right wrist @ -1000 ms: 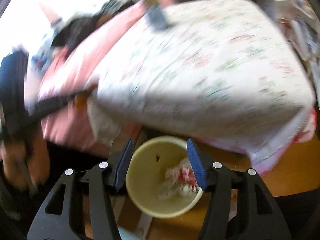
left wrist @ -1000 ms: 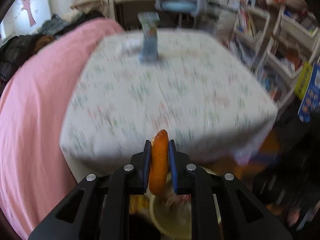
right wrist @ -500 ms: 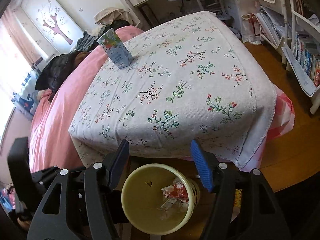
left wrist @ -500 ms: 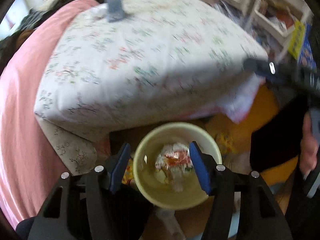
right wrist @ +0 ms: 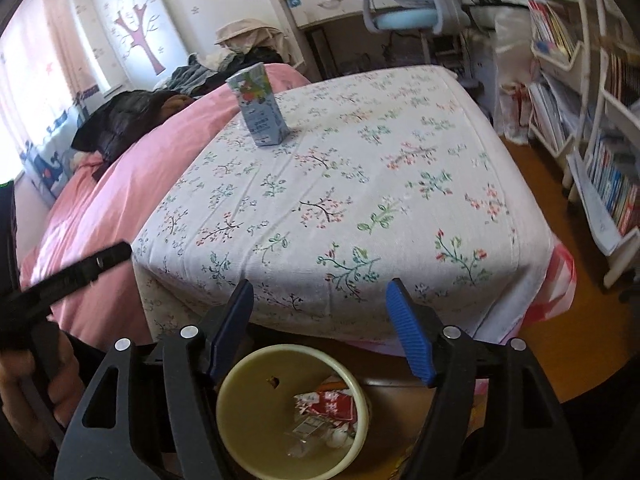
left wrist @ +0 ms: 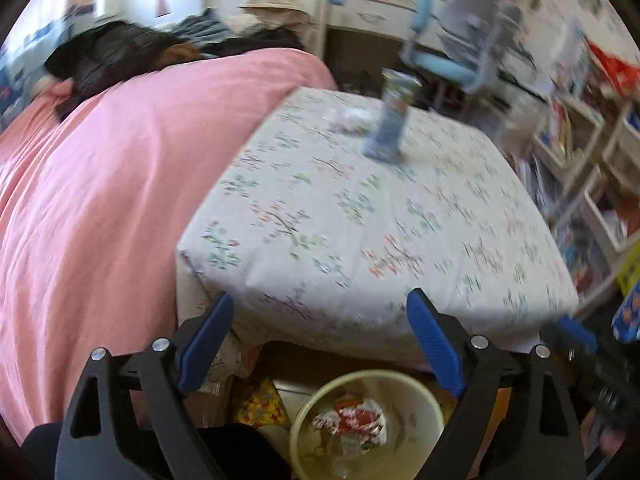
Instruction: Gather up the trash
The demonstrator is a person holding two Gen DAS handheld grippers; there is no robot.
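Note:
A yellow-green bin (left wrist: 366,426) (right wrist: 292,408) stands on the floor under the near edge of the floral-cloth table (left wrist: 360,220) (right wrist: 352,200), with red-and-white wrappers inside. A blue drink carton (left wrist: 390,120) (right wrist: 260,110) stands upright at the table's far side, and a crumpled white paper (left wrist: 348,118) lies beside it in the left wrist view. My left gripper (left wrist: 320,344) is open and empty above the bin. My right gripper (right wrist: 320,324) is open and empty above the bin too.
A pink bed (left wrist: 100,184) (right wrist: 100,200) with dark clothes lies left of the table. White shelves with books (right wrist: 600,140) line the right wall. A blue desk chair (right wrist: 404,4) stands behind the table. The left gripper shows at the left edge of the right wrist view (right wrist: 60,276).
One second ago my left gripper was shut on an orange piece. It has since opened and is empty, and it has tilted up from the bin toward the table.

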